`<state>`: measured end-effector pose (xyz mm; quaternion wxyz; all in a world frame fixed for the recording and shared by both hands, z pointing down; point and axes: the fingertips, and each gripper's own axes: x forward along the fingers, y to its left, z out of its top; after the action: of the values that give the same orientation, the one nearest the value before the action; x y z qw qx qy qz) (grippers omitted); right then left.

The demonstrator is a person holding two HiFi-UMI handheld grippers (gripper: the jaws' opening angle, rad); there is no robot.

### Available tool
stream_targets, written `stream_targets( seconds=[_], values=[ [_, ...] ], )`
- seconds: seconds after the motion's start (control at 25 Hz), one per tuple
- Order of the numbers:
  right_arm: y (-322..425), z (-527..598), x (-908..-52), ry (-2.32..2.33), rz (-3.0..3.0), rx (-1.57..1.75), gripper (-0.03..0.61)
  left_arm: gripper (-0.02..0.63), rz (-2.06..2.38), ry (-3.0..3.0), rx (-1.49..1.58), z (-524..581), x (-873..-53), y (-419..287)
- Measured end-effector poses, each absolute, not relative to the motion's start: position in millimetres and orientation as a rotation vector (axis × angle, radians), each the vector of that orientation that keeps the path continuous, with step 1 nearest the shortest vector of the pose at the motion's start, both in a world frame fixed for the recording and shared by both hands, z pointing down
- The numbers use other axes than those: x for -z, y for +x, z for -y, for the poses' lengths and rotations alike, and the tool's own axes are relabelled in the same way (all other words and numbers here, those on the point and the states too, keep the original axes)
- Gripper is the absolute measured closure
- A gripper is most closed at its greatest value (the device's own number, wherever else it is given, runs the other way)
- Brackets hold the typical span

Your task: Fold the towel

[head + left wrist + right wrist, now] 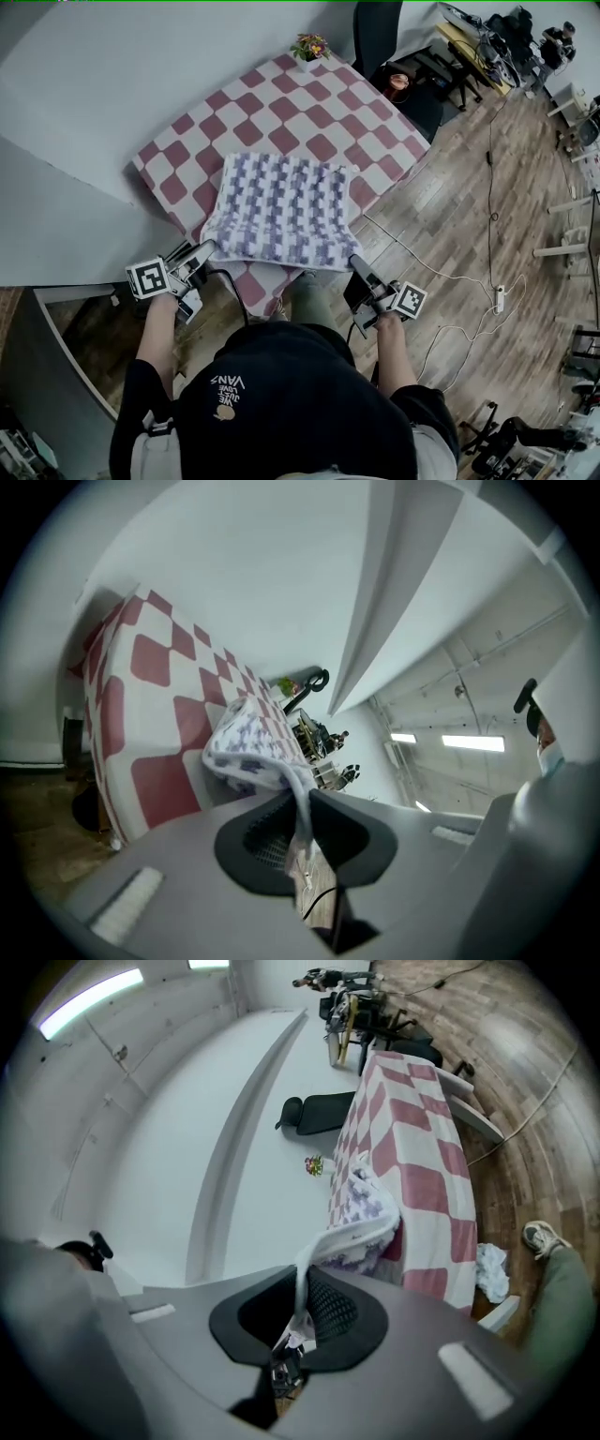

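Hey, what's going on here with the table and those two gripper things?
A person stands at a table covered with a red and white checked cloth, holding a gripper in each hand. The left gripper is shut on one near corner of a purple and white towel, and the right gripper on the other near corner. The rest of the towel lies spread on the table, with no fold made yet. A small flower pot sits at the far edge.

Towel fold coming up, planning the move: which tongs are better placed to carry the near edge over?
Neither alone, probably: the left tongs and right tongs each pinch a near corner of the towel, so both should lift together.
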<state>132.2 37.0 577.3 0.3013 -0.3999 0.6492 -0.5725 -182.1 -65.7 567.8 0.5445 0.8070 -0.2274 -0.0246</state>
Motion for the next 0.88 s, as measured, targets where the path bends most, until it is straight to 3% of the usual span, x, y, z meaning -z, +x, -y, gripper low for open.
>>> stream_targets(
  seconds=[0.56,0.64,0.72,0.76,0.88],
  values=[
    [173,100,-613,-1.226,-1.425,1.700,0.548,0.572,0.712,1.588,0.181,191,-603,-152],
    [175,118,-618,-1.211,-1.385,1.721,0.539,0.533,0.750,1.451,0.296,206,-611,-157],
    [180,135,-617,-1.156,-1.330,1.716,0.446,0.455,0.774,1.355,0.391,218,-606,-158],
    [183,143,-616,-1.129,-1.305,1.716,0.400,0.448,0.791,1.337,0.409,224,-605,-159],
    [192,162,-618,-1.105,-1.264,1.739,0.342,0.434,0.857,1.328,0.410,242,-613,-167]
  ],
)
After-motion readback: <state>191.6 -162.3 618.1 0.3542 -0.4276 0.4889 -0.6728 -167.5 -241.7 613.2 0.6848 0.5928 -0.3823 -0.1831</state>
